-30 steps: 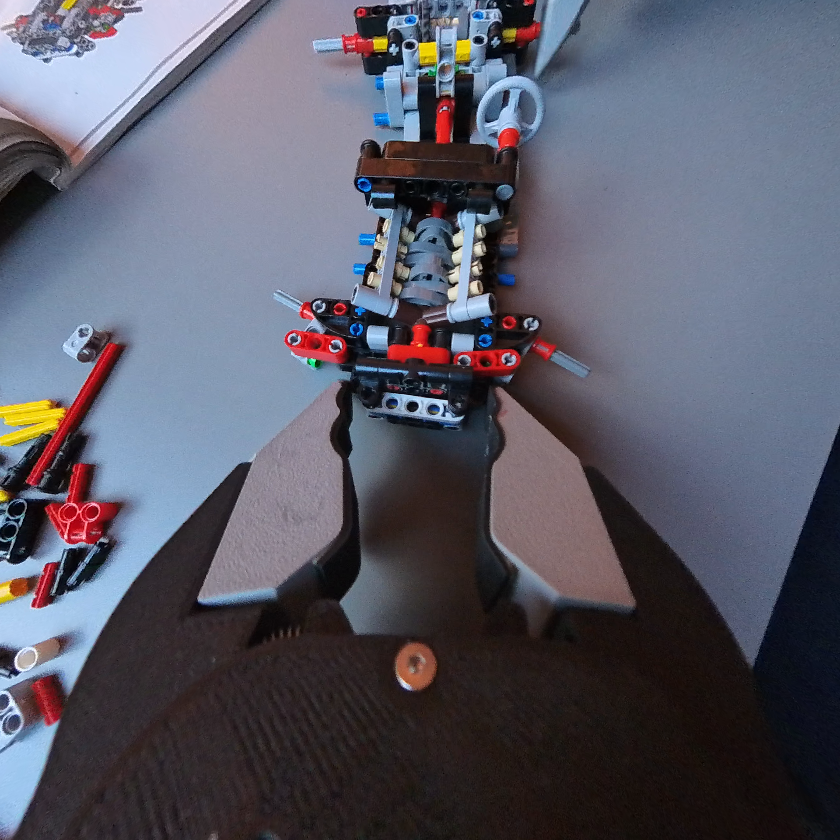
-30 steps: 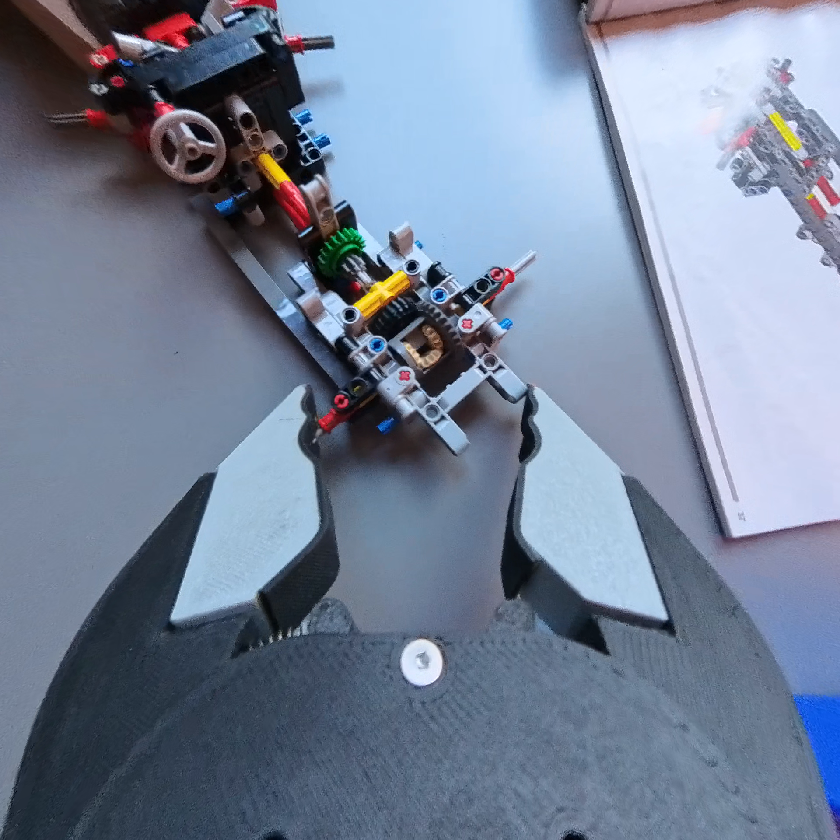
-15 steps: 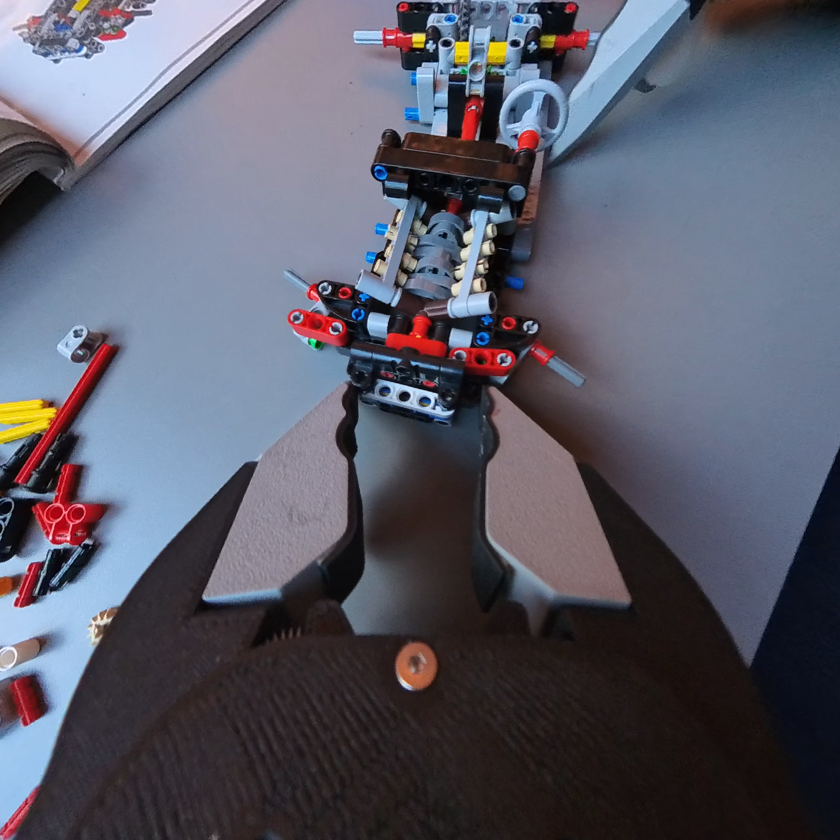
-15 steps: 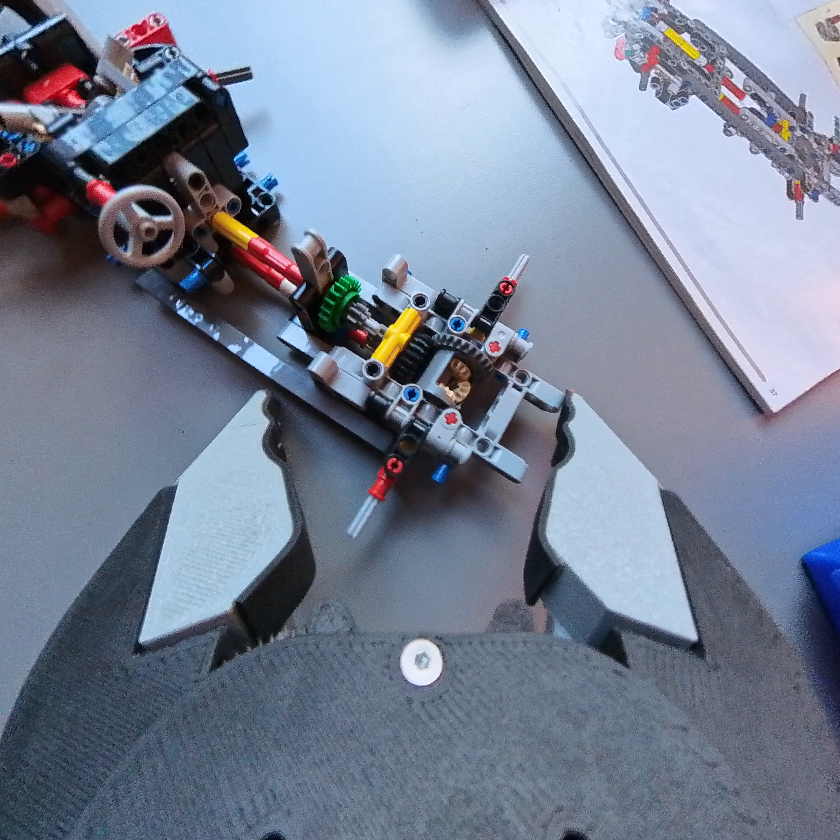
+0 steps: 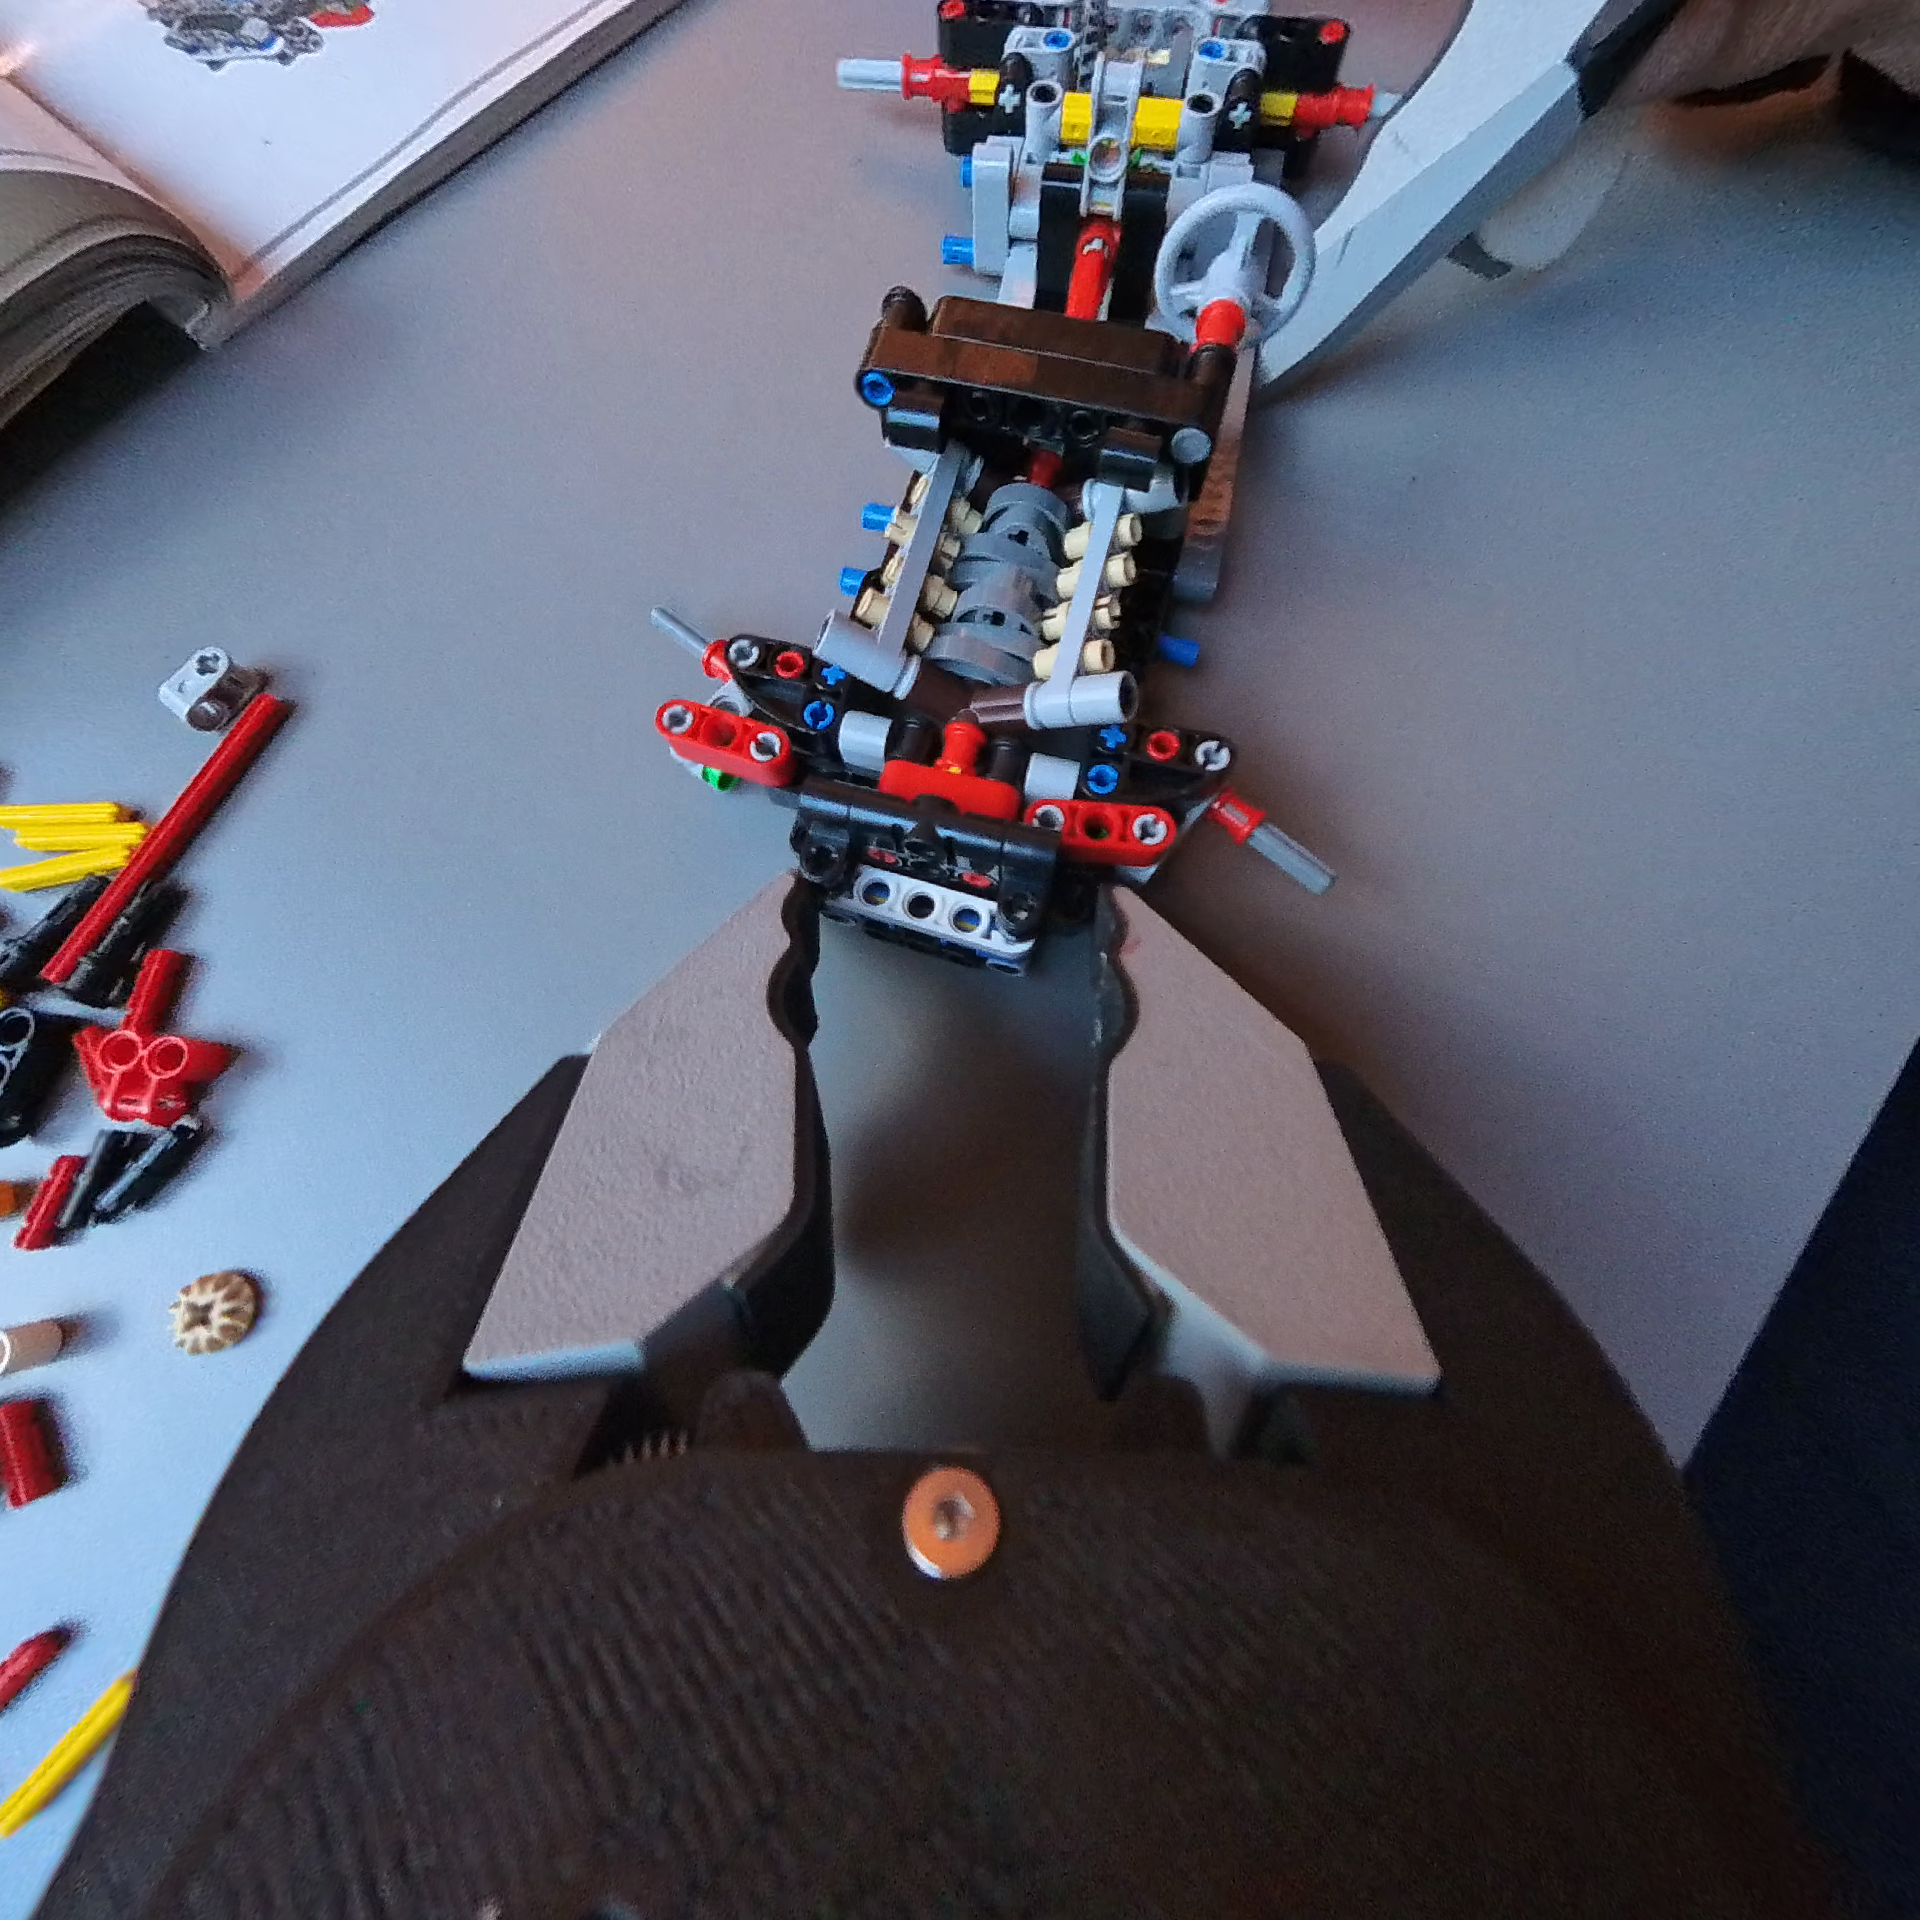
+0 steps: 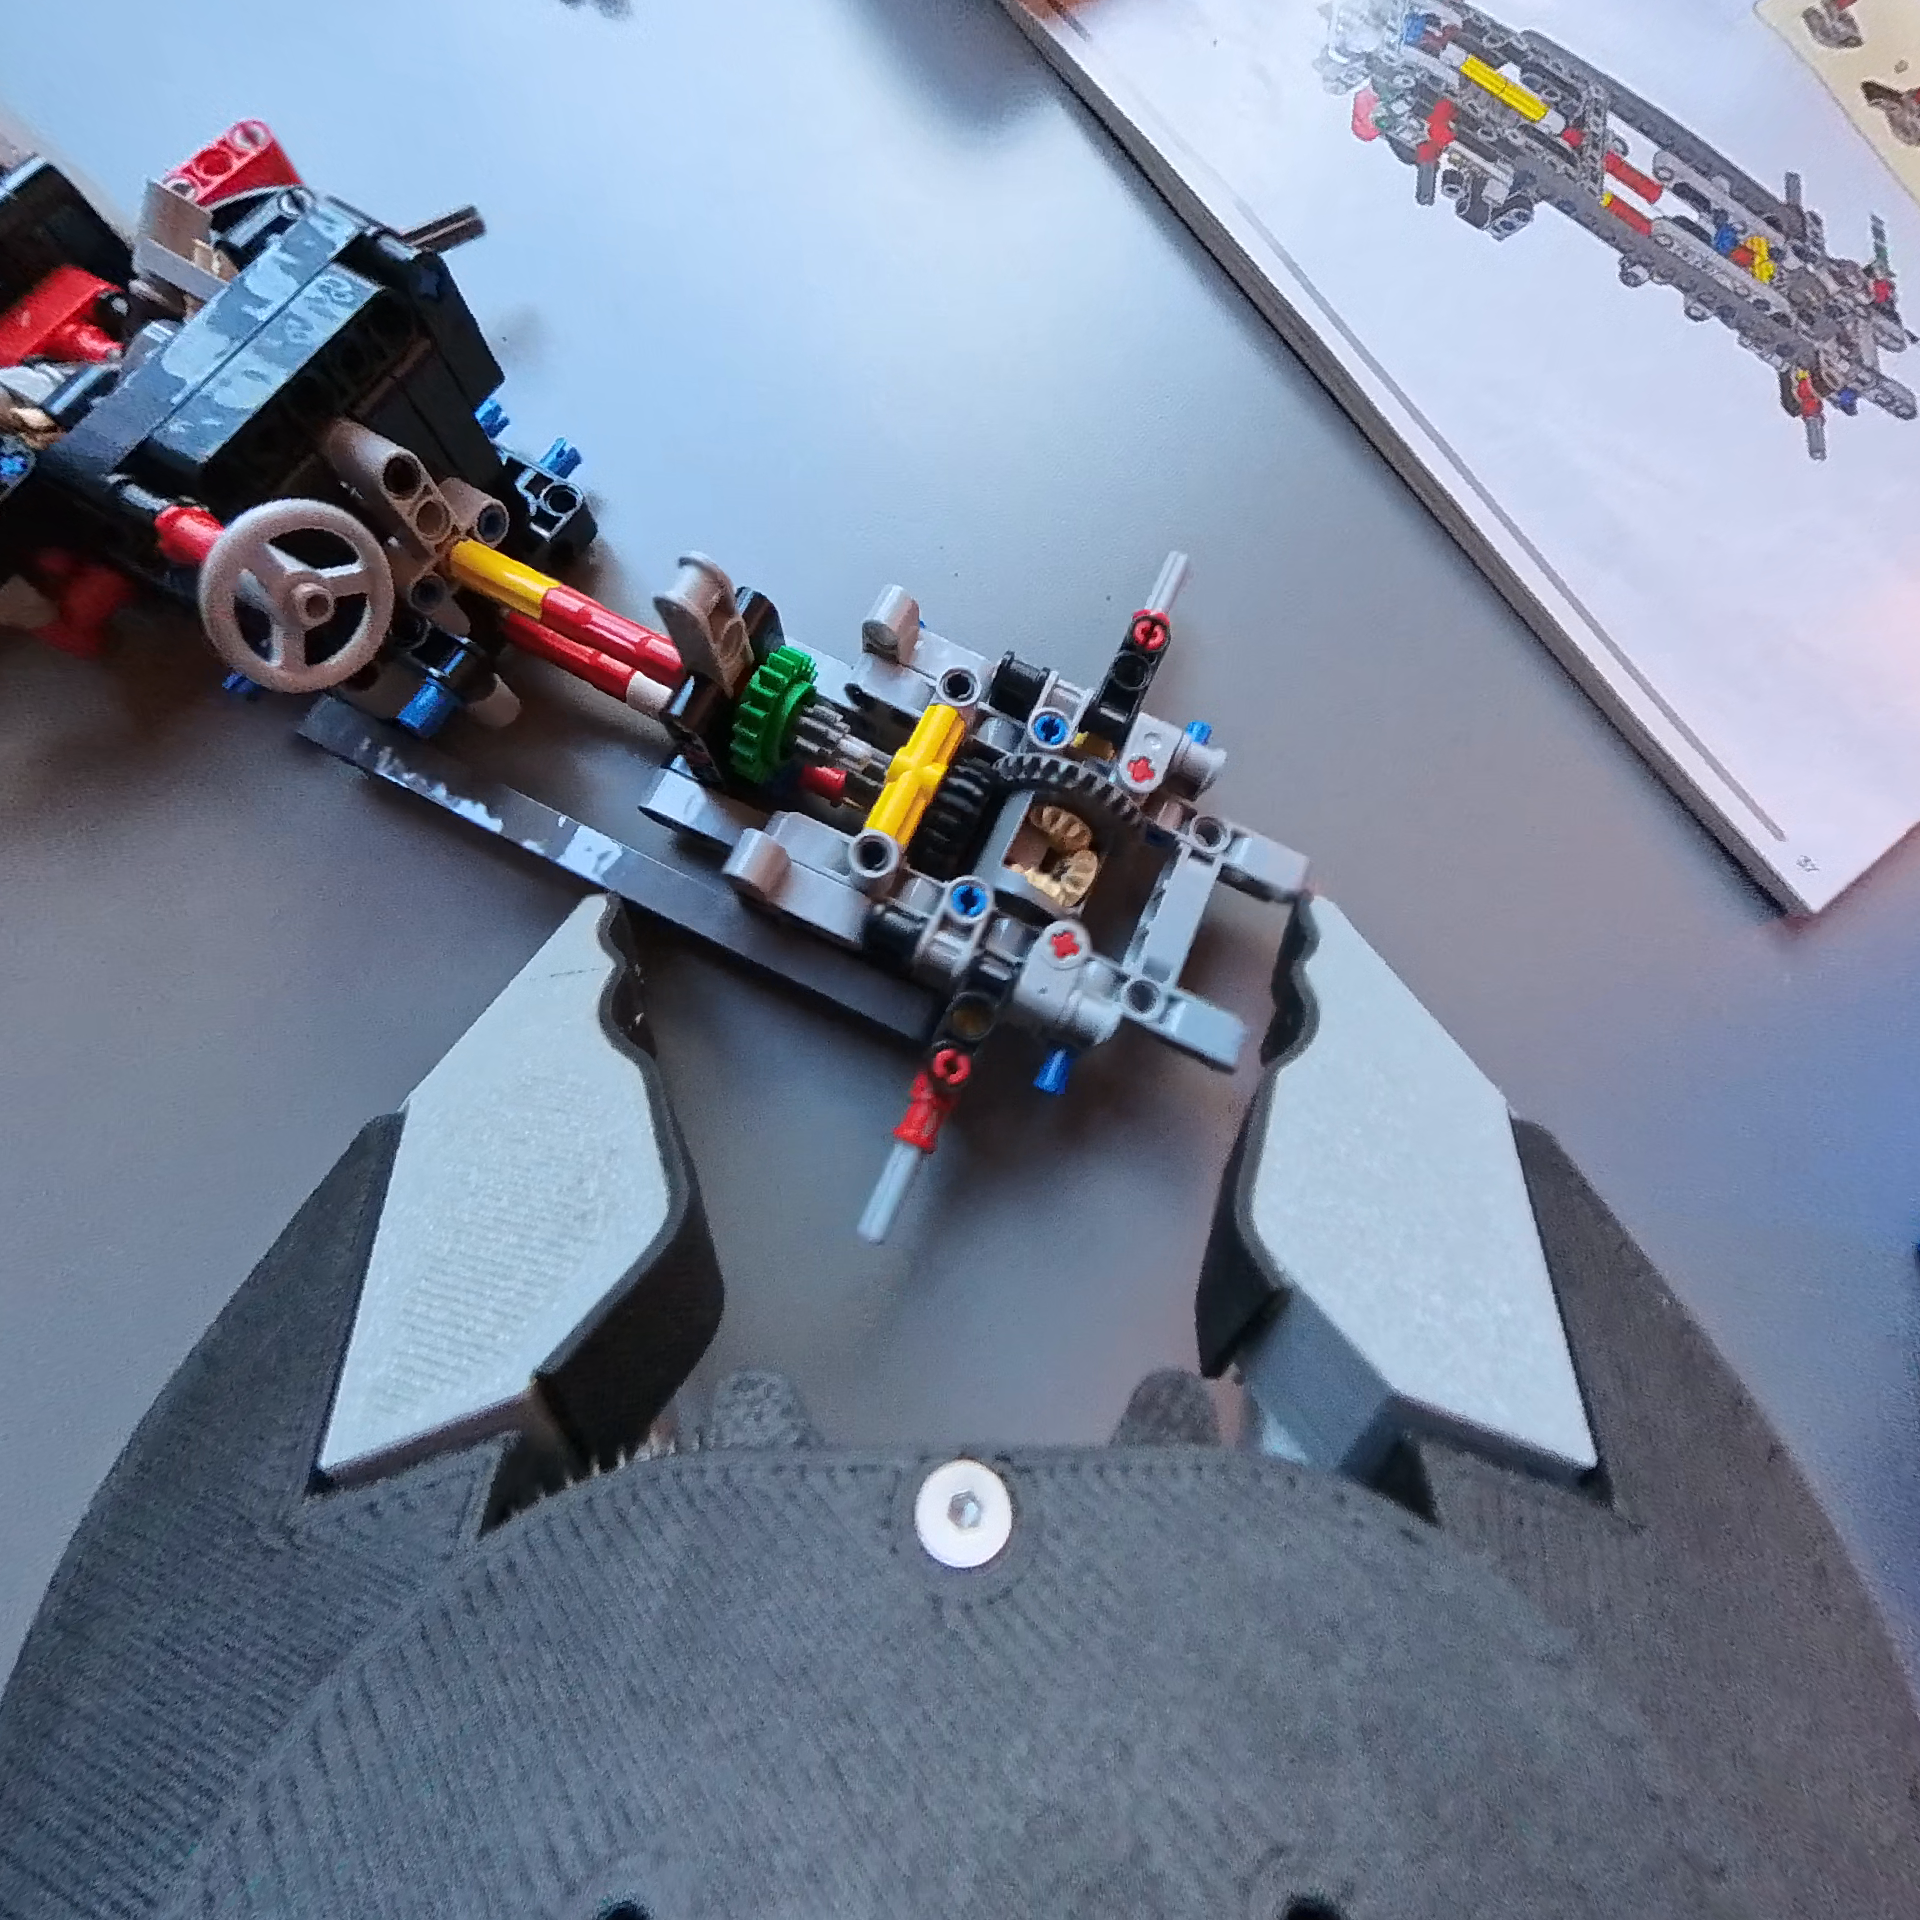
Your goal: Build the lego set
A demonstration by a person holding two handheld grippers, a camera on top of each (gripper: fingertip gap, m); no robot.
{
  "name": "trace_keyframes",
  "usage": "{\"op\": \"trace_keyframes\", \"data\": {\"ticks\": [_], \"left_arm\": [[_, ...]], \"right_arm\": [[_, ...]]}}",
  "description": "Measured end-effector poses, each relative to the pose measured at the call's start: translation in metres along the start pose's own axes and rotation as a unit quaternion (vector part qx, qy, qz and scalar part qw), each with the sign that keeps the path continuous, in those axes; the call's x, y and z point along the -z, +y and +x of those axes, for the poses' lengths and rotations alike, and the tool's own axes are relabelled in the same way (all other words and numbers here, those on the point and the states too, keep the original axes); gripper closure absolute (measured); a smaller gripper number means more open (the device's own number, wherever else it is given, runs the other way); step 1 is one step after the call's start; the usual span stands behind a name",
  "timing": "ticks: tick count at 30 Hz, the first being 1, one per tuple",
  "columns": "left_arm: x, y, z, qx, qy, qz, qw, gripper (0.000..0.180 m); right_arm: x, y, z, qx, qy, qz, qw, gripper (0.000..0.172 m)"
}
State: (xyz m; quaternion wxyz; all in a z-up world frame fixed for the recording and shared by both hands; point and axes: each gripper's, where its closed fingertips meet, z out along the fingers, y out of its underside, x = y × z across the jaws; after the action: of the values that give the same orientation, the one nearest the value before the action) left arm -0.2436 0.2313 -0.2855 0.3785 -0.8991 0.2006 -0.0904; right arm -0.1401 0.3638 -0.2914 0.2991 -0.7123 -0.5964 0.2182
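Plastic thing: a toy car frame [image 5: 997, 582] made of many small click-together pieces, black, grey, red and yellow. It is long and thin.
Where it is: it lies flat on the grey bench [image 5: 416, 468], between the two tools.
Left tool [image 5: 951, 914]: its fingers stand narrow, one on each side of the black and white block at one end of the frame. They are very close to the block. I cannot tell if they press on it.
Right tool [image 6: 956, 925]: its fingers stand wide apart around the other end, the grey part with the gears. One finger is close to a grey corner. It holds nothing.
On the frame: a grey steering wheel [image 6: 296, 597], a green gear [image 6: 774, 727] and thin grey rods [image 6: 899, 1184] that stick out at the sides.
Around it: an open book [image 5: 312, 125] with pictures lies near, and loose pieces [image 5: 135, 1060], red, yellow and black, lie off to the left.
How it will feel: I think it is light and hard, and smooth enough to slip. It is long, so it may bend or snap apart in the middle.
Where to hold: the thick blocks at both ends look best. The rods, the gears and the wheel look easy to knock off.
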Motion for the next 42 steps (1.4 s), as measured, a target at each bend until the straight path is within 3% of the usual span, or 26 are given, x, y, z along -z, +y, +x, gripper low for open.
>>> {"op": "trace_keyframes", "data": {"ticks": [1,5,11,42], "left_arm": [[-0.0004,-0.0002,0.0011,0.001,-0.008,0.000,1.000,0.129],[0.0001,0.0002,0.0015,0.010,-0.015,0.001,1.000,0.129],[0.0015,0.0015,-0.0006,0.002,-0.003,0.001,1.000,0.129],[0.0055,0.0016,0.0045,0.031,-0.073,0.007,0.997,0.130]], "right_arm": [[0.0023,-0.0012,-0.0059,-0.012,-0.013,0.004,1.000,0.068],[-0.0026,-0.0038,-0.0065,0.001,-0.016,0.008,1.000,0.064],[0.0009,-0.0016,-0.0089,0.010,-0.024,0.016,1.000,0.075],[0.0026,-0.0012,-0.0060,-0.015,0.011,0.006,1.000,0.075]]}}
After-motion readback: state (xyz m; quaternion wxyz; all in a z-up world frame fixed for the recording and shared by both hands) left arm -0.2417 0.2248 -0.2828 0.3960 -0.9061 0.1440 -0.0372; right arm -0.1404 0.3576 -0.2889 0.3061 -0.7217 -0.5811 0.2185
